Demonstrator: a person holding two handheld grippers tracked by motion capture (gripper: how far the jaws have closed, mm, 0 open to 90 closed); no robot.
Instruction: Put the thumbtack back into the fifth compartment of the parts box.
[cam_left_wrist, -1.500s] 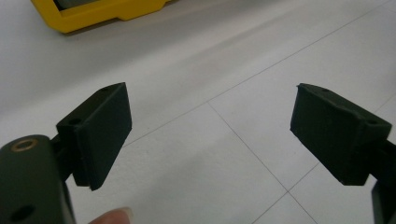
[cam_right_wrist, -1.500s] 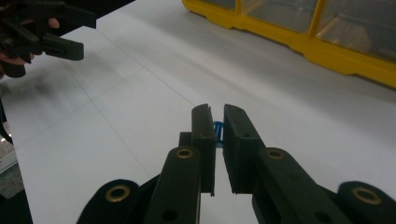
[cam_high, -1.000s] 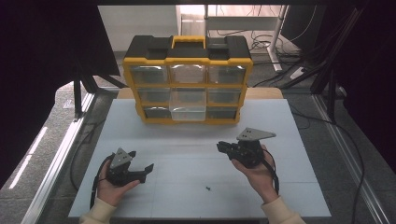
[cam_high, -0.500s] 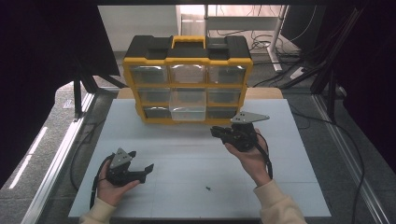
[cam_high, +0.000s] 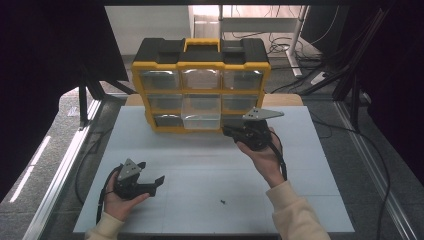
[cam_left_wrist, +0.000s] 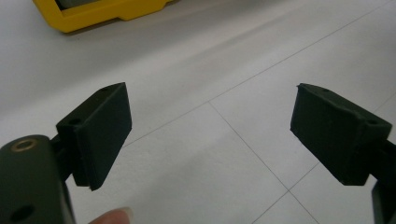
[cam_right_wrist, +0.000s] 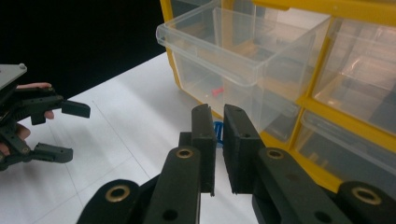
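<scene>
Writing or brand marks are not legible anywhere on the yellow and black organiser (cam_high: 200, 70) that stands upright on the desk (cam_high: 310, 165) ahead of your right gripper (cam_high: 231, 131). It carries three rows of clear drawers under a yellow handle (cam_high: 202, 44). Two clear drawers in the middle column are pulled out toward you, one above the other. The lower open drawer (cam_right_wrist: 233, 95) sits just beyond your right gripper's tips, and a small red piece (cam_right_wrist: 215, 92) lies on its floor; the upper open drawer (cam_right_wrist: 243, 39) shows nothing you can make out through its wall. The contents of the other drawers are too dim to tell.

Your right gripper points at the organiser's front, its long axis running toward the open drawers, with its jaws nearly together and only a narrow slit between them. A small blue object (cam_right_wrist: 218, 133) shows through that slit; you cannot tell whether the jaws touch it.

Your left gripper (cam_high: 151, 177) rests low on the desk, well apart from the organiser, jaws spread wide over bare white surface. A tiny dark speck (cam_high: 222, 202) lies on the desk between your forearms.
</scene>
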